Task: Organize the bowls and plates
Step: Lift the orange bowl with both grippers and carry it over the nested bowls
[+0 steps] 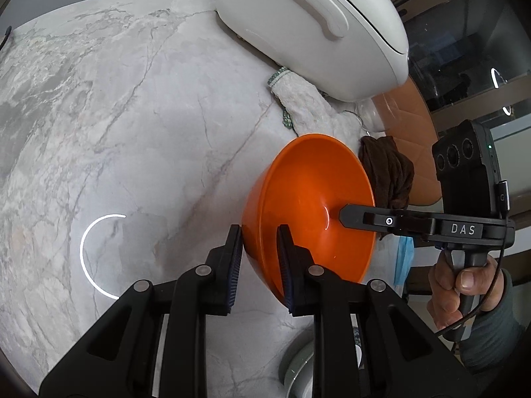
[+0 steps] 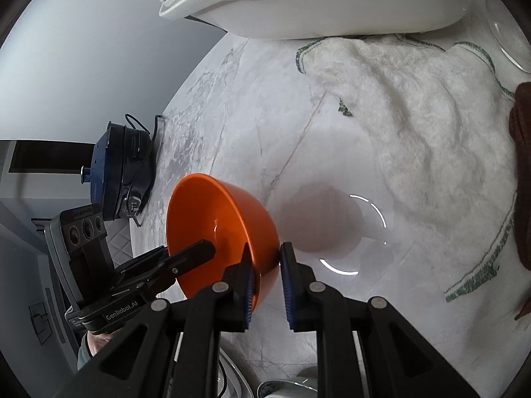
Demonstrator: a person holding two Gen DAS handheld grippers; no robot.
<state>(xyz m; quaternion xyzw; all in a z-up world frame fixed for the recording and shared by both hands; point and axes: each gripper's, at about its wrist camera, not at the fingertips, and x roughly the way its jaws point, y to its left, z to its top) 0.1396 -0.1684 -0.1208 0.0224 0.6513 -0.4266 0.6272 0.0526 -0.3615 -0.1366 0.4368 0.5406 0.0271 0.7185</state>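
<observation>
Pinching opposite sides of the orange bowl [image 1: 308,205], the left gripper [image 1: 259,265] is clamped on one stretch of rim and the right gripper [image 2: 265,278] on the other, so the bowl hangs tilted on edge above the marble table [image 1: 116,116], clear of its surface. With two thin rim grips on slick plastic, any uneven pull between the hands could twist the bowl out of one pair of pads, dropping it onto the table. Farther right lie the white towel [image 2: 415,132] and brown cloth [image 1: 388,172], which a swinging bowl could snag.
</observation>
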